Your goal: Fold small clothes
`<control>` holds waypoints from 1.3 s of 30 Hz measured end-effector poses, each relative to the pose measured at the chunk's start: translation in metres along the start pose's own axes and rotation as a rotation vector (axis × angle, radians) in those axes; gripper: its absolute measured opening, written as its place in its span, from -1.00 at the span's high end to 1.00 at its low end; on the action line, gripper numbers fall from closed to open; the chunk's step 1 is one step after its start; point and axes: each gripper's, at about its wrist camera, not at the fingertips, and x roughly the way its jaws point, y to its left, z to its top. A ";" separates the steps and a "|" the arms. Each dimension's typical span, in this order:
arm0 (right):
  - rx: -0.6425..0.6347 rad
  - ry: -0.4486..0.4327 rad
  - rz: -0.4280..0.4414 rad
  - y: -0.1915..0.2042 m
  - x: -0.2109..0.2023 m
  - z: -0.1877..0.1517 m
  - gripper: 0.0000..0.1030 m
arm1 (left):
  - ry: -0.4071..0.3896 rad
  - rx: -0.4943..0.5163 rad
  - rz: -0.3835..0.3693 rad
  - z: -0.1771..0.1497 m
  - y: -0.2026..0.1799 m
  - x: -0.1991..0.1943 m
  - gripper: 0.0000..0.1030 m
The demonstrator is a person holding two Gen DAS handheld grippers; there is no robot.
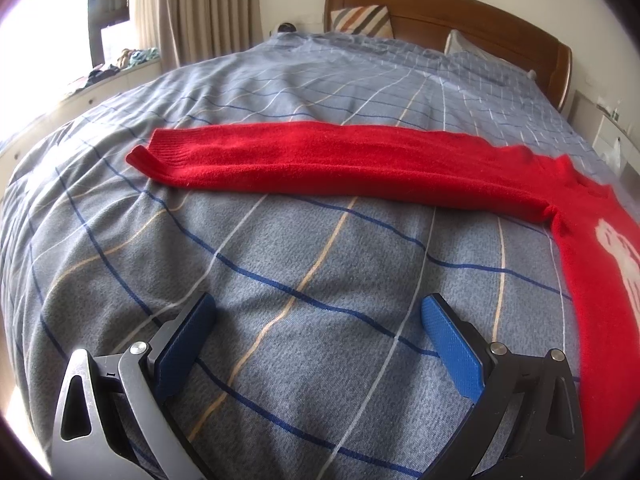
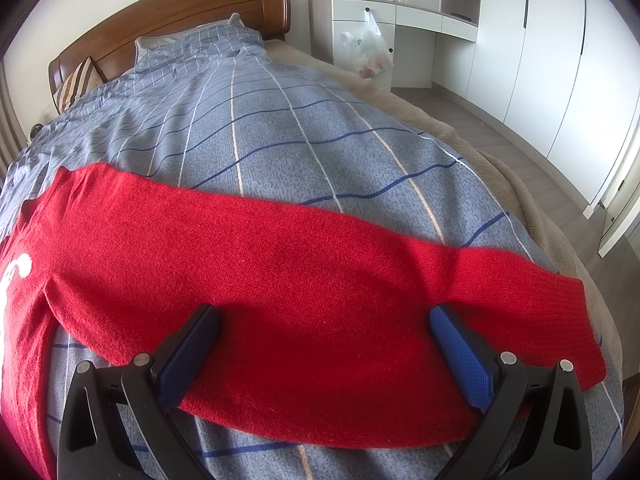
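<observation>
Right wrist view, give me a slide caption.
Open right gripper poised over a red sweater's sleeve spread on a plaid duvet.

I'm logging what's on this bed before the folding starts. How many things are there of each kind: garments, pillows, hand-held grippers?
Garments: 1, the red sweater, spread flat on the checked duvet.
Pillows: 2, the striped cushion and the checked pillow.
Hand-held grippers: 2, the left hand-held gripper and the right hand-held gripper, both open.
Total: 5.

Both wrist views look low along the bed (image 1: 280, 240) toward the headboard (image 2: 180, 4), seemingly sharing the red sweater (image 1: 320, 156).
</observation>
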 end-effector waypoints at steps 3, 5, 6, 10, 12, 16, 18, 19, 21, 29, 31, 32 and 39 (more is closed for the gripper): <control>0.000 0.000 0.000 0.000 0.000 0.000 -1.00 | 0.000 0.000 0.000 0.000 0.000 0.000 -0.99; 0.000 0.000 0.000 0.000 0.000 0.000 -1.00 | 0.001 0.001 0.001 0.000 0.000 0.000 -0.99; 0.000 0.000 0.000 0.000 0.000 0.000 -1.00 | 0.000 0.001 0.000 0.000 0.000 0.000 -0.99; 0.000 0.000 0.000 0.000 0.000 0.000 -1.00 | 0.000 0.001 0.000 0.000 0.000 0.000 -0.99; 0.000 0.000 0.000 0.000 0.000 0.000 -1.00 | 0.000 0.001 0.000 0.000 0.000 0.000 -0.99; 0.000 0.000 0.000 0.000 0.000 0.000 -1.00 | 0.000 0.001 0.000 0.000 0.000 0.000 -0.99; 0.000 0.000 0.000 0.000 0.000 0.000 -1.00 | 0.000 0.001 0.000 0.000 0.000 0.000 -0.99; 0.000 0.000 0.000 0.000 0.000 0.000 -1.00 | 0.000 0.001 0.000 0.000 0.000 0.000 -0.99; 0.000 0.000 0.000 0.000 0.000 0.000 -1.00 | 0.000 0.001 0.000 0.000 0.000 0.000 -0.99; 0.000 0.000 0.000 0.000 -0.001 0.000 -1.00 | 0.000 0.002 0.000 0.000 0.000 0.000 -0.99; 0.000 0.000 0.000 0.000 -0.001 0.000 -1.00 | 0.000 0.002 0.000 0.000 0.000 0.000 -0.99; 0.000 0.000 0.000 0.000 0.000 0.000 -1.00 | 0.000 0.002 0.000 0.000 0.000 0.000 -0.99; 0.000 0.000 0.000 0.000 0.000 0.000 -1.00 | 0.000 0.002 0.000 0.000 0.000 0.000 -0.99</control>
